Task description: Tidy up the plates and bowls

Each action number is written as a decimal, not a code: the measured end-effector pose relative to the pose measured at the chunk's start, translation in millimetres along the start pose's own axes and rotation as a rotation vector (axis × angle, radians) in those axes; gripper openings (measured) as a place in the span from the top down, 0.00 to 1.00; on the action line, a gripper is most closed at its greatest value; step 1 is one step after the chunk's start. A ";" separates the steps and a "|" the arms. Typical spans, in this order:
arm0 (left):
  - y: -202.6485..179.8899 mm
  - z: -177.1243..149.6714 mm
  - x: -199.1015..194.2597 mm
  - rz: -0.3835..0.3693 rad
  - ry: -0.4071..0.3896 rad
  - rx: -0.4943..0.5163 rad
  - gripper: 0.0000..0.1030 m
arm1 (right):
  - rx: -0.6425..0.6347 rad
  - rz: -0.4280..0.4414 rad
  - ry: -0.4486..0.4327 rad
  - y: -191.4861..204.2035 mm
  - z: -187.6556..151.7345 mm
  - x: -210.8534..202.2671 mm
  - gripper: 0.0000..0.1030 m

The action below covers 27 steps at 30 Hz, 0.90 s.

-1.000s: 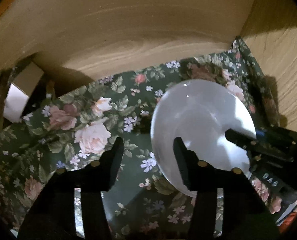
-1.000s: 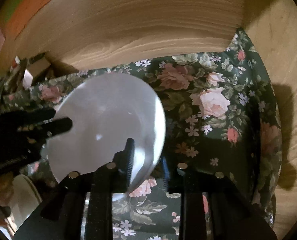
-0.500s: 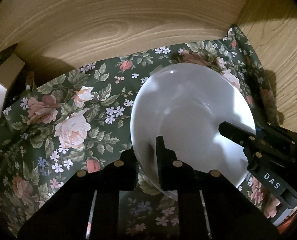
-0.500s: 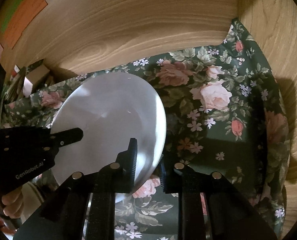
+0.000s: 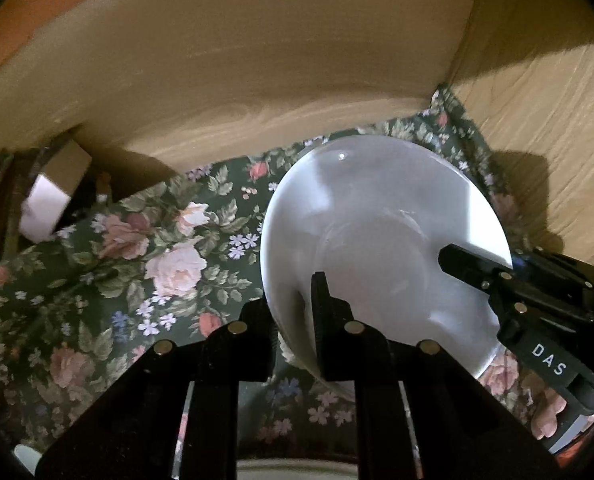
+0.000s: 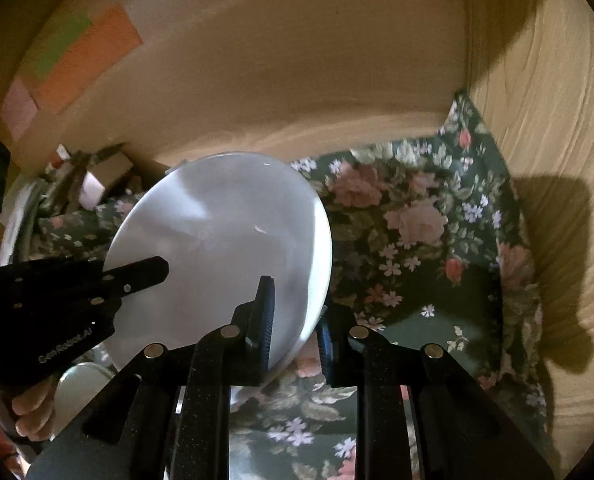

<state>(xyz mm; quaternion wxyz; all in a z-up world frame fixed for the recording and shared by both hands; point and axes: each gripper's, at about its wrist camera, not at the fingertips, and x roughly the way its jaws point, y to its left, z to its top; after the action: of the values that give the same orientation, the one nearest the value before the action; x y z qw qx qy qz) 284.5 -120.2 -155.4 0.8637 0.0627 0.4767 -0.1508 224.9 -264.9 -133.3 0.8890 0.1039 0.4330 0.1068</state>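
A white plate [image 5: 377, 248] hangs tilted over a floral cloth [image 5: 129, 264], held by its rim from two sides. In the left wrist view my left gripper [image 5: 291, 304] is shut on the plate's near-left rim, and the right gripper [image 5: 473, 268] reaches in from the right with one finger lying on the plate's face. In the right wrist view the same plate [image 6: 225, 248] fills the left half. There my right gripper [image 6: 297, 308] is shut on its near-right rim, and the left gripper [image 6: 137, 272] clamps the left edge.
Wooden walls [image 5: 257, 80] close in behind and on the right. A cardboard box [image 5: 53, 196] and clutter sit at the back left. Another pale dish [image 6: 77, 384] lies low at the left near a hand [image 6: 29, 408]. Coloured paper notes [image 6: 85, 64] hang on the wall.
My left gripper closed from wide open onto the plate's rim. The plate, pinched on both sides, has come up off the cloth a little.
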 end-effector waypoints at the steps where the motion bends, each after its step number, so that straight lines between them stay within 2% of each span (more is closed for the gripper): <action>1: 1.0 -1.4 -7.3 -0.002 -0.009 0.000 0.86 | -0.003 0.004 -0.011 2.8 0.3 -5.5 0.82; 12: 8.7 -24.1 -58.9 0.005 -0.099 -0.024 0.86 | -0.060 0.020 -0.089 39.5 -7.6 -44.0 0.82; 27: 33.1 -70.9 -112.5 0.029 -0.174 -0.085 0.86 | -0.144 0.057 -0.135 90.7 -32.5 -66.9 0.82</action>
<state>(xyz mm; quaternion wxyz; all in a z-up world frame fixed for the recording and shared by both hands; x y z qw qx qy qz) 181.8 -48.4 -99.9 0.9059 0.0196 0.4048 -0.1230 149.8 -193.9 -77.8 0.9178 0.0589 0.3604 0.1557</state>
